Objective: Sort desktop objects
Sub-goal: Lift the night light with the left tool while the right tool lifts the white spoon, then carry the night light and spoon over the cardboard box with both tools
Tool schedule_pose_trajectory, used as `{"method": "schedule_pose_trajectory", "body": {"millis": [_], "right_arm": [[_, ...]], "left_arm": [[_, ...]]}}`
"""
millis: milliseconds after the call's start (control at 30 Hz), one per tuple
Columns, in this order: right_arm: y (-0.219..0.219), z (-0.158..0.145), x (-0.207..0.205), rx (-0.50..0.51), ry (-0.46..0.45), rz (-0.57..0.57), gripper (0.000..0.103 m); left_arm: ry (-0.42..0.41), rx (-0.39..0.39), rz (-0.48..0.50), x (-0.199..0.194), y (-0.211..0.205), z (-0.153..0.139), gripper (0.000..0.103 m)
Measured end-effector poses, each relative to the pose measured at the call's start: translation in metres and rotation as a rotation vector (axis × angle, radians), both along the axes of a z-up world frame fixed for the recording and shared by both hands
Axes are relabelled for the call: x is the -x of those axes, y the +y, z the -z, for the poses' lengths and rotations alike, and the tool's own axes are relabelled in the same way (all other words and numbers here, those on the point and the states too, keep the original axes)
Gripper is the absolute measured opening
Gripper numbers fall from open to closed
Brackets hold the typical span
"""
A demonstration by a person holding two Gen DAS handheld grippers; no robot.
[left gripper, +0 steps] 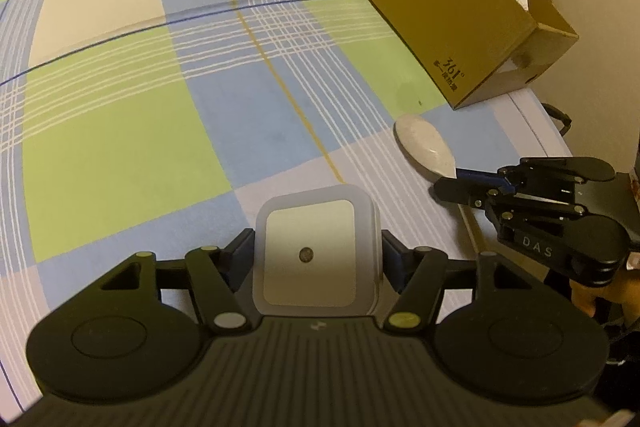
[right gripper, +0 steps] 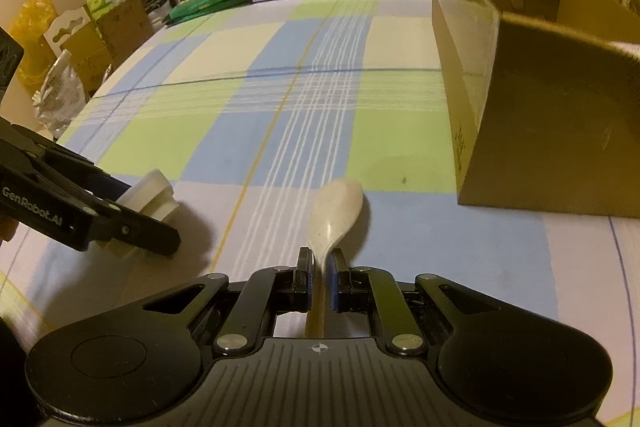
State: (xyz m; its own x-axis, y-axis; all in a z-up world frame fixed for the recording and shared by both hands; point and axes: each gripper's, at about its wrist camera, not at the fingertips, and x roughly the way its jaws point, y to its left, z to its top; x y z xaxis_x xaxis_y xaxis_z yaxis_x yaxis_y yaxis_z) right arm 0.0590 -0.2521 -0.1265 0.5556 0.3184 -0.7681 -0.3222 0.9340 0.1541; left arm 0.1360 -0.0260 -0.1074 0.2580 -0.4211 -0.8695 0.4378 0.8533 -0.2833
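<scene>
Left wrist view: left gripper (left gripper: pixel 317 255) clamps a smooth white square night light (left gripper: pixel 316 257); right gripper (right gripper: pixel 319 277) pinches a pale matte spoon (right gripper: pixel 336 215) — bowl over checked cloth (right gripper: pixel 280 99), near an open cardboard box (right gripper: pixel 520 107), contents unseen.

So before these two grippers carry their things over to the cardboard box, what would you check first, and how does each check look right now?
1. Left gripper shut on the white square plug-in light: ok, fingers press both its sides.
2. Right gripper shut on the pale spoon: ok, handle clamped between the pads.
3. Spoon lifted off the checked tablecloth: cannot tell; its bowl looks close to the cloth.
4. Cardboard box within sight and open on top: ok.
5. Room inside the box: cannot tell, its inside is dark.
6. Grippers apart from each other: ok, clear cloth lies between them.
</scene>
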Motion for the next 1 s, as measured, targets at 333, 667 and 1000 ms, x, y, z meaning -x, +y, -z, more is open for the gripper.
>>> {"method": "schedule_pose_trajectory", "body": {"millis": [333,667,1000], "right_arm": [[-0.008,-0.051,0.005,-0.042,-0.101,0.02,0.002],[-0.027,-0.087,0.008,-0.072,-0.169,0.06,0.0],[-0.043,-0.104,0.016,-0.093,-0.206,0.084,0.0]], "left_arm": [[-0.106,-0.017,-0.049,0.001,-0.014,-0.044,0.06],[-0.178,0.001,-0.048,0.003,-0.043,-0.08,0.06],[-0.23,-0.012,-0.028,0.005,-0.061,-0.1,0.06]]}}
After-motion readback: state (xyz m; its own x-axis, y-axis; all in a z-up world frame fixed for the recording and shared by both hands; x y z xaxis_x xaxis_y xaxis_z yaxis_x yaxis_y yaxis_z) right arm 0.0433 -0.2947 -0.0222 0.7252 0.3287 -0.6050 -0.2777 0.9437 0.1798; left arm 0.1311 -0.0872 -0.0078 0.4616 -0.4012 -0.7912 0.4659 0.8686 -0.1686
